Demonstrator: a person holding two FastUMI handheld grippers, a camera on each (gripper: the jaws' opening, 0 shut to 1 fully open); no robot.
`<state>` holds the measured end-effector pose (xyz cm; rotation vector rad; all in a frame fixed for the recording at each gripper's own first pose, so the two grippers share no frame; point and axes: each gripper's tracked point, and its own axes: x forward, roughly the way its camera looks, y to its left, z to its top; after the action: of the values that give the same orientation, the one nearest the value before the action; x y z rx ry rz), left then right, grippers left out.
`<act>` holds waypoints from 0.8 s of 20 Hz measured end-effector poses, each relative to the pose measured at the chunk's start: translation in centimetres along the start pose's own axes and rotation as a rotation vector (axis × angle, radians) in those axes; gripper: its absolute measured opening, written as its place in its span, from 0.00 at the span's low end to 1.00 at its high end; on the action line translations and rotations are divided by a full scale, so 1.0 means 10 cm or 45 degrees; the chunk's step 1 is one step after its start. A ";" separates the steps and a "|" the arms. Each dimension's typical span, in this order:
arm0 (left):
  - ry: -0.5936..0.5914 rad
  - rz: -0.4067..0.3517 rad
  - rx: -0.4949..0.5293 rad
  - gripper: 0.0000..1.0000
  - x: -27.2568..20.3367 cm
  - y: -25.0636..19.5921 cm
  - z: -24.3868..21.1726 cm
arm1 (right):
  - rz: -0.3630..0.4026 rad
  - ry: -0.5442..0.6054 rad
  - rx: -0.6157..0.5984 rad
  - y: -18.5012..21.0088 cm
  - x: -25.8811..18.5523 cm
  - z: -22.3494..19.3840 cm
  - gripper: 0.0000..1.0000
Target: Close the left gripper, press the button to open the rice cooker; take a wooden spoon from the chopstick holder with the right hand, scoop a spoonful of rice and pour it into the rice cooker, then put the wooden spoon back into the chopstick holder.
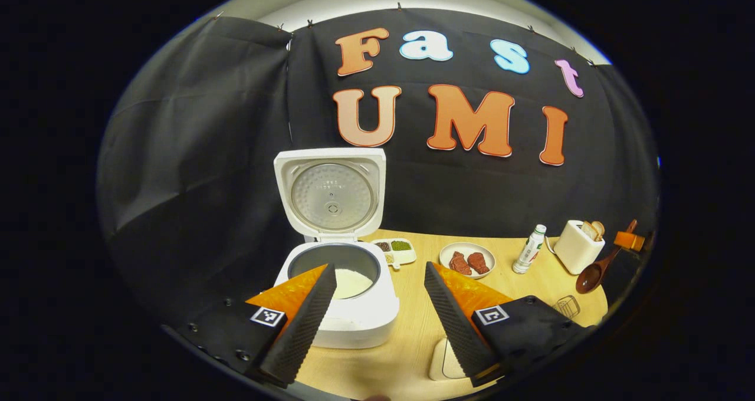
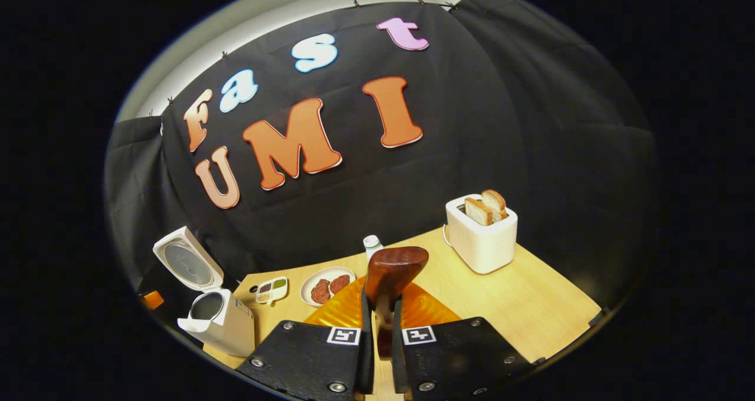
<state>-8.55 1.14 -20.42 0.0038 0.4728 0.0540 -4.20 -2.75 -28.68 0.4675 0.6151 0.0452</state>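
Left gripper view, left to right: rice cooker (image 1: 336, 283) sits at the left end of the wooden surface (image 1: 413, 324), lid (image 1: 330, 191) swung up and upright, inner pot open with white rice (image 1: 353, 283) in the bottom. Left claw (image 1: 377, 312) is released, fingers spread wide apart, nothing between them; its left finger overlaps the cooker's front in view, contact not clear. Just right of the cooker is a small divided dish (image 1: 396, 250) with grains. Next a white plate (image 1: 467, 259) with two red meat pieces, then a white bottle (image 1: 529, 249) standing upright, then a white toaster (image 1: 579, 246) with bread slices sticking up. Far right, the wooden spoon (image 1: 594, 271) hangs above the surface edge, bowl down, handle up toward the other claw. A wire-frame object (image 1: 567, 305) is near the right finger; can't tell what it is. A pale flat thing (image 1: 442, 362) lies on the surface between the fingers, partly hidden.

Right gripper view: cooker at far left, lid open. Dish, plate, bottle in the middle behind the spoon. Right claw (image 2: 382, 330) is clenched on the spoon's handle, both fingers pressing it, bowl (image 2: 394, 268) pointing forward above the surface. Toaster at right, two slices up.
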 end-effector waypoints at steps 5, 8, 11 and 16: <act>0.052 0.022 -0.010 1.00 -0.05 -0.09 -0.10 | 0.005 0.118 0.079 -0.23 0.17 -0.48 0.14; 0.077 0.034 -0.032 1.00 -0.11 -0.17 -0.16 | 0.012 0.157 0.114 -0.33 0.21 -0.65 0.14; 0.089 0.056 -0.041 1.00 -0.18 -0.24 -0.21 | 0.032 0.190 0.143 -0.39 0.23 -0.77 0.14; 0.097 0.101 -0.055 1.00 -0.27 -0.28 -0.27 | 0.101 0.247 0.153 -0.38 0.27 -0.97 0.19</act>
<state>-12.06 -1.82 -21.64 -0.0217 0.5472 0.1422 -7.85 -1.76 -38.73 0.6088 0.7924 0.1310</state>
